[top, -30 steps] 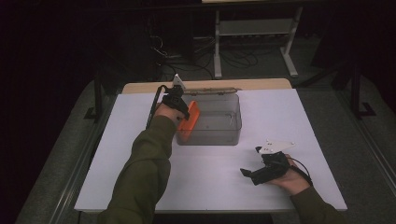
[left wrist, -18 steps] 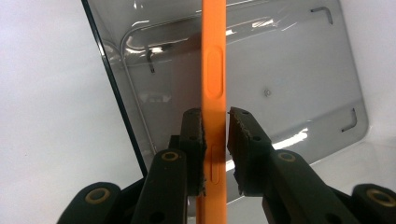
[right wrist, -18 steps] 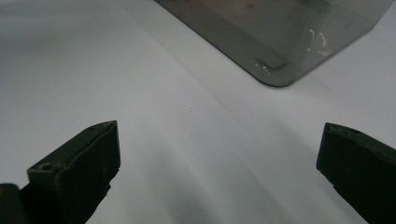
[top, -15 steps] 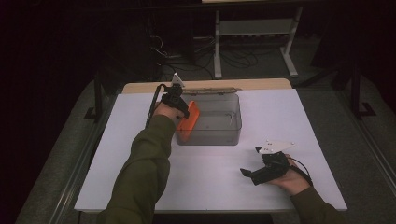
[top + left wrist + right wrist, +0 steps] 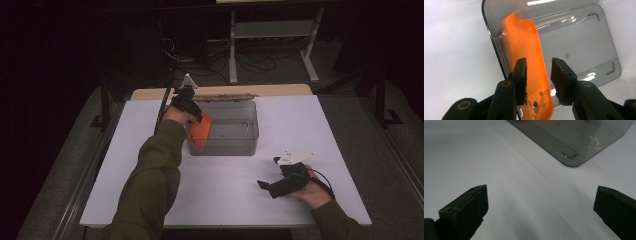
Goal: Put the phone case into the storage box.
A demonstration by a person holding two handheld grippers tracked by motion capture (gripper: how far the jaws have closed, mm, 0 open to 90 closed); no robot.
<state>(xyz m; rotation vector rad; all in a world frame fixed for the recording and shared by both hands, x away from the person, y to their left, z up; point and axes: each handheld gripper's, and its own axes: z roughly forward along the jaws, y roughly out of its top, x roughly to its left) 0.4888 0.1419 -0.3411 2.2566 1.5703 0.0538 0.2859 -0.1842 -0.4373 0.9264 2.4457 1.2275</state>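
A flat orange plastic piece (image 5: 199,134) leans inside the left end of a clear grey box (image 5: 235,145) at mid-table. My left gripper (image 5: 199,116) hovers over that end, pointing down. In the left gripper view its jaws stand parted around the left gripper (image 5: 539,80) midpoint, and the orange piece (image 5: 524,37) is motion-blurred just below them, over the box's rim (image 5: 489,40). My right gripper (image 5: 265,186) rests on the white table near the front right, wide open with nothing in it. In its own view the right gripper (image 5: 540,202) faces a corner of the box (image 5: 574,142).
The white tabletop (image 5: 150,190) spreads around the box. A wooden strip (image 5: 280,90) runs along the far edge. Dark floor, cables and a metal stand (image 5: 272,35) lie beyond the table.
The orange piece sits slightly lower in the box's left end and now shows blurred under the parted left jaws. The right gripper has stayed where it was.
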